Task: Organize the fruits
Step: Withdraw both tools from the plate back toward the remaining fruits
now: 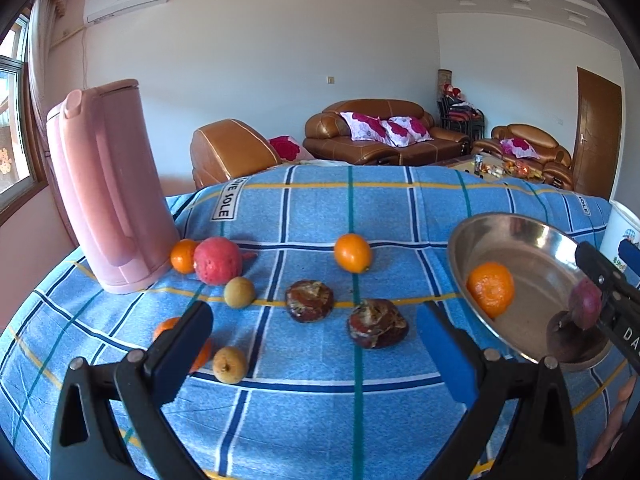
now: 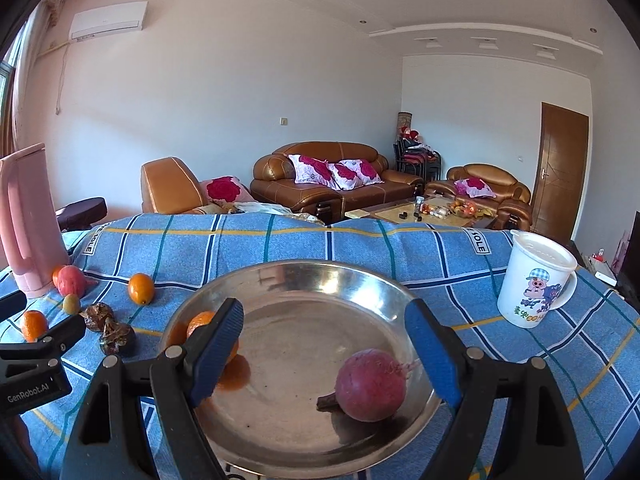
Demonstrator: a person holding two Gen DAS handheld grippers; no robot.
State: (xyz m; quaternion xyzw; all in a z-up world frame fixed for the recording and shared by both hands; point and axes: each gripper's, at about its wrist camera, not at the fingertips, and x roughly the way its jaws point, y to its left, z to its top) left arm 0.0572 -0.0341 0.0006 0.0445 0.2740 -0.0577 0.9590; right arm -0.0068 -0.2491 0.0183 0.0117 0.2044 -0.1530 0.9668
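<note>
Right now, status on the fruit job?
Both claws open, left claw and right claw empty. Bowl holds an orange and a purple fruit. Nothing in the way.

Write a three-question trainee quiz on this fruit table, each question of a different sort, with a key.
1. True or false: the metal dish already holds a mandarin and a reddish-purple fruit.
2. Multiple choice: what stands at the far left of the checked cloth? A) white mug B) pink kettle C) glass bowl
3. Fill in: the right gripper hangs over the dish with its jaws ____.

Key
1. True.
2. B, the pink kettle; the white mug stands on the right.
3. Open, with nothing between them. The left gripper is open as well, above loose fruit.
</note>
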